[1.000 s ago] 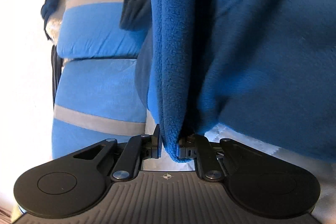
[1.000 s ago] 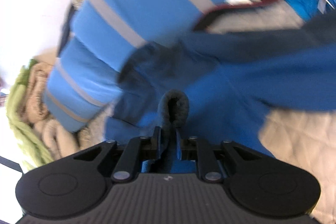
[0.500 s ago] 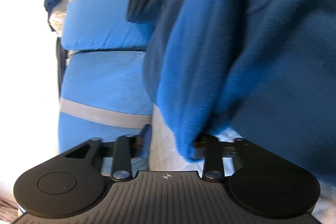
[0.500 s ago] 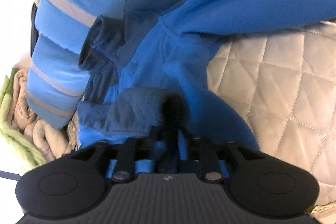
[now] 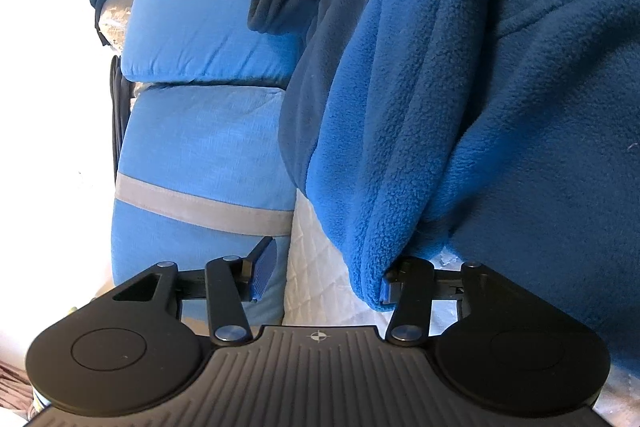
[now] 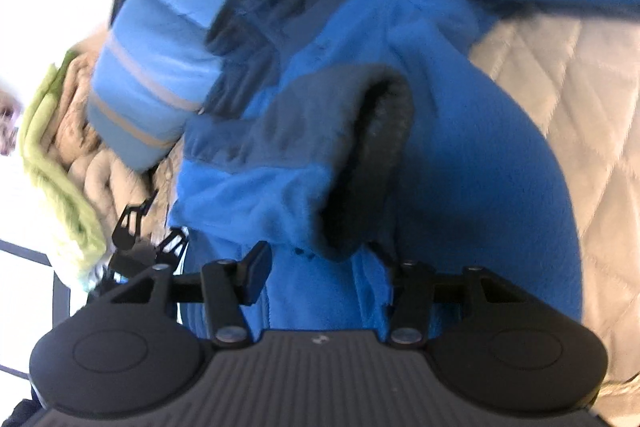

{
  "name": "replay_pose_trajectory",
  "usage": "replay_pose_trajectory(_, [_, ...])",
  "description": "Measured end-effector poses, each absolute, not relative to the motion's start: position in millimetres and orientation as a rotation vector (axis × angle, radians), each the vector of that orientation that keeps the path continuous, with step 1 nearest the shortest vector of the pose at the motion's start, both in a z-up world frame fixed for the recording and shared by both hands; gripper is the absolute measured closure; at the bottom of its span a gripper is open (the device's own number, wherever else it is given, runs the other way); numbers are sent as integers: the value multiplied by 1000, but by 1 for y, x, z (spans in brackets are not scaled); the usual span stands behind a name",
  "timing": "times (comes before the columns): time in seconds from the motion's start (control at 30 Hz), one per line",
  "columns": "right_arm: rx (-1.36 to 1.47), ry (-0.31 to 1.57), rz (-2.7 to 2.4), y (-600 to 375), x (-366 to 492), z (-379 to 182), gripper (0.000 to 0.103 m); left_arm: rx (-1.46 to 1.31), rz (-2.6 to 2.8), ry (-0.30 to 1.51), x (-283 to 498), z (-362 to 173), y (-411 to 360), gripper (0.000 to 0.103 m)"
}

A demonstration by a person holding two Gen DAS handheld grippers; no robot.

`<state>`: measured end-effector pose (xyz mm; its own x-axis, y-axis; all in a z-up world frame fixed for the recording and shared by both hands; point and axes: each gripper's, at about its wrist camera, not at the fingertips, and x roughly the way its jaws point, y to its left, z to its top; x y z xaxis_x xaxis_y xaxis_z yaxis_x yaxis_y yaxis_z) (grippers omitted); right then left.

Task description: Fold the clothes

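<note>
A pale quilted bedcover point(image 6: 568, 99), stitched in diamonds, spreads under everything, with bright white light washing out the far left of both views. On it lies a blue fleece jacket point(image 5: 460, 99) with darker navy panels and a short zip near its collar. Beside the jacket, to its left, sits a stack of folded light-blue cloth with grey stripes point(image 5: 200, 147). In the right wrist view a heap of beige and lime-green bedding point(image 6: 60, 147) shows further left, near a small black clip.

The left gripper point(image 5: 320, 279) has its jaws opening; they stand apart. A hanging fold of the fleece edge drapes against the right-hand finger, while the other finger point(image 5: 262, 267) is clear of the cloth, with white quilt showing in the gap.

The right gripper point(image 6: 324, 275) also has its jaws opening and set wide. The jacket's navy-trimmed sleeve cuff point(image 6: 360, 163) lies loosely just ahead of them, with blue fleece between the fingers, not pinched. This view is slightly blurred.
</note>
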<state>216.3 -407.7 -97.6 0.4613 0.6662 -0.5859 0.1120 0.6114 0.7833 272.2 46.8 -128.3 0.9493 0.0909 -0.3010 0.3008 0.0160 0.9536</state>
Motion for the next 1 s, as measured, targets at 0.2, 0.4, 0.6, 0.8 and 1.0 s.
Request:
replay_pose_trajectory(0.2, [1035, 974, 371, -410, 220, -119, 39, 1554, -165, 318, 271, -129, 47, 57])
replay_pose_trajectory(0.4, [1105, 910, 343, -422, 213, -122, 90, 1556, -175, 314, 268, -129, 48, 57])
replay_pose_trajectory(0.6, [901, 959, 292, -419, 218, -73, 91, 1565, -205, 298, 260, -127, 46, 57])
replay_pose_trajectory(0.8, [792, 1063, 205, -414, 225, -86, 90, 1602, -193, 290, 258, -132, 43, 57])
replay_pose_trajectory(1.0, [832, 1016, 226, -423, 219, -91, 90, 1638, -184, 269, 254, -135, 42, 56])
